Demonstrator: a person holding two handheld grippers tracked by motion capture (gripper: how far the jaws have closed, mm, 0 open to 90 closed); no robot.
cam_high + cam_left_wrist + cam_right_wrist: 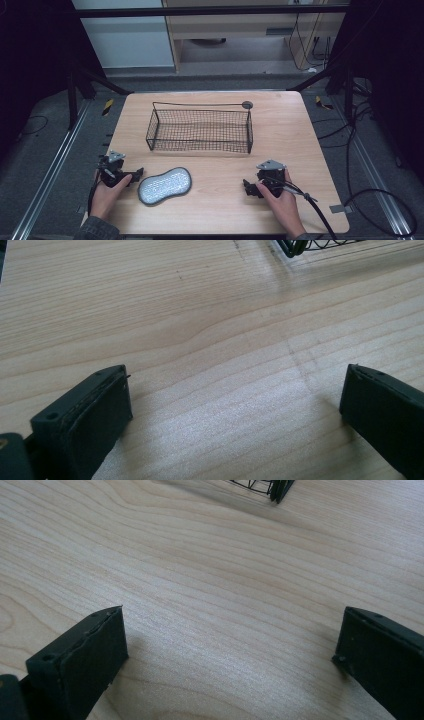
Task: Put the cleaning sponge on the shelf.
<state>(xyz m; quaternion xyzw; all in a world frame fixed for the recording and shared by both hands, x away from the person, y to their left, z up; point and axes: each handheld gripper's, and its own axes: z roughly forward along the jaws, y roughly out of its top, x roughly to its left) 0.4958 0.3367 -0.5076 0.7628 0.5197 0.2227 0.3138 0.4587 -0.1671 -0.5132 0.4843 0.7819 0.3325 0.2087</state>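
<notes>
Grey pad (164, 186): on bench, long axis left-right, just right of left gripper (134, 176); both grippers' fingers wide apart, empty.

right tongs (232, 647) spread wide with just bare wooden tabletop (210, 580) between the 2 jaws, wire basket (265, 487) corner up top

A grey, peanut-shaped pad (164, 185) with a dotted top lies flat on the table's near-left part
</notes>
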